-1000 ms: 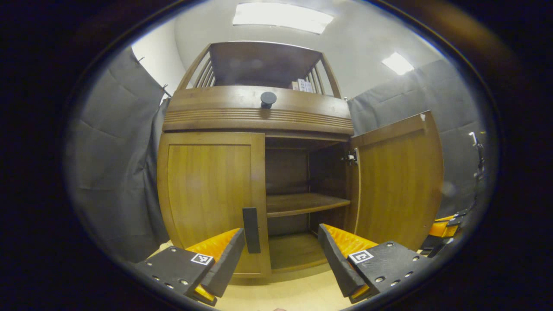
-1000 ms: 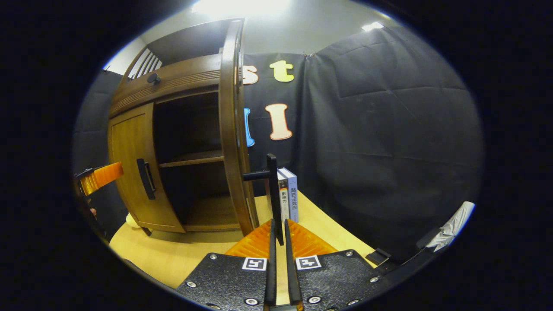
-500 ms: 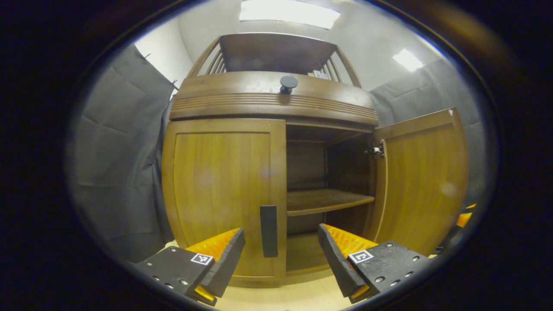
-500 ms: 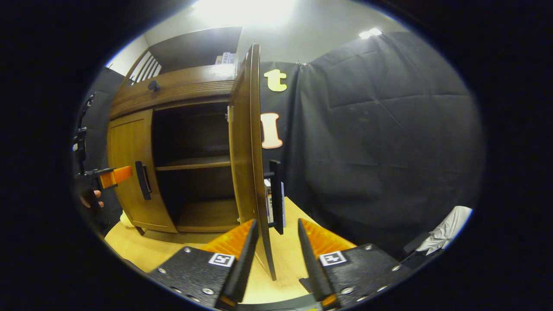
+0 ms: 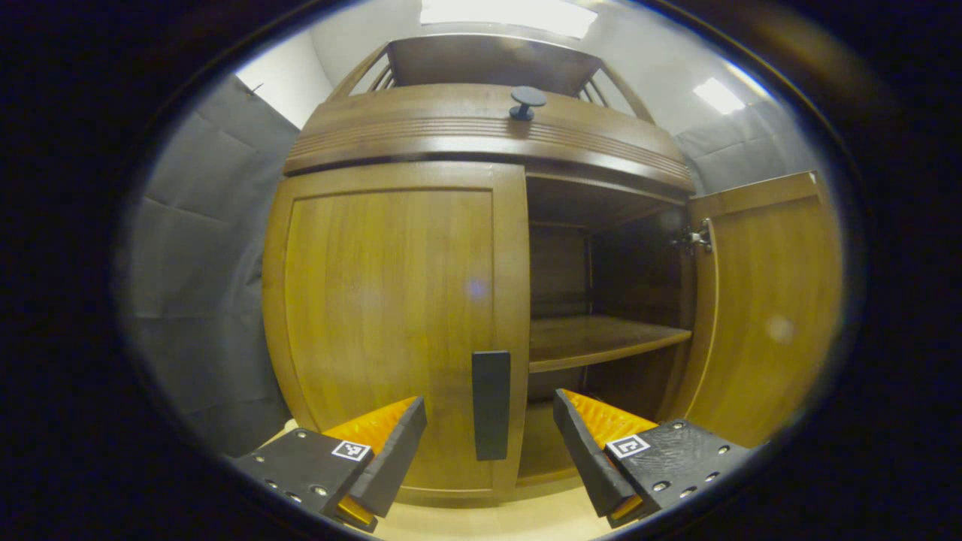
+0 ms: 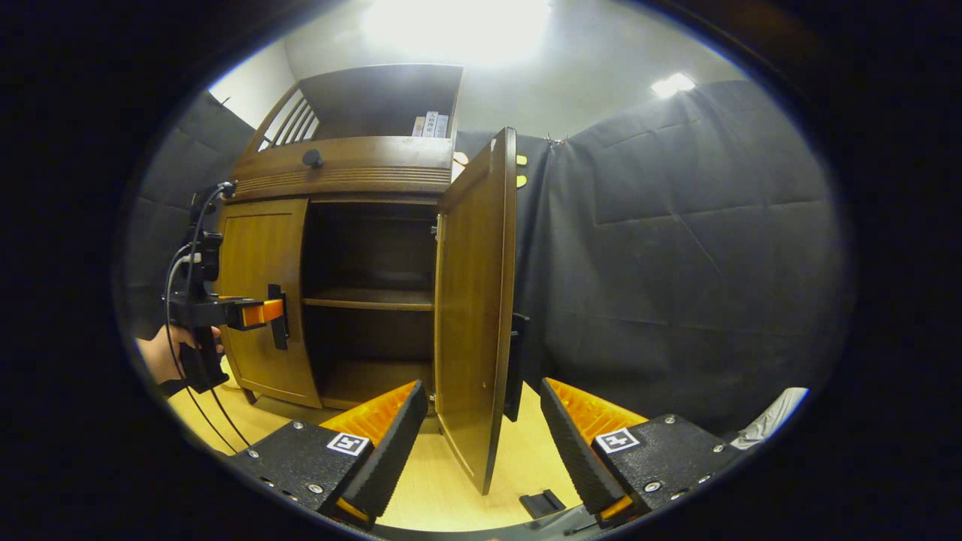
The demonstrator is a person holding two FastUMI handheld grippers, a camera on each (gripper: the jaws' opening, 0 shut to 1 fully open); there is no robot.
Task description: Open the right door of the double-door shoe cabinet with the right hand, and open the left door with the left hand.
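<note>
The wooden shoe cabinet [image 5: 481, 128] stands close in front in the left gripper view. Its left door [image 5: 391, 300] is closed, and the dark vertical handle [image 5: 491, 406] rises between the fingers of my open left gripper [image 5: 488, 451], a little beyond the tips. The right door [image 6: 477, 300] is swung wide open, its handle [image 6: 517, 368] on the far face. My right gripper [image 6: 481, 443] is open a short way back from that door, touching nothing. In the right gripper view, the left gripper [image 6: 225, 312], held by a hand [image 6: 161, 353], sits at the left door's handle [image 6: 278, 315].
Inside the cabinet are a bare shelf [image 5: 601, 342] and a bottom board. A round knob [image 5: 526, 98] sticks out of the drawer front above. Books [image 6: 432, 124] stand on top. A small dark piece [image 6: 543, 502] lies on the light table [image 6: 443, 488]; white cloth [image 6: 774, 417] is far right.
My right gripper opened, let go of the right door's handle and drew back as the door swung wider. My left gripper moved closer to the left door's handle.
</note>
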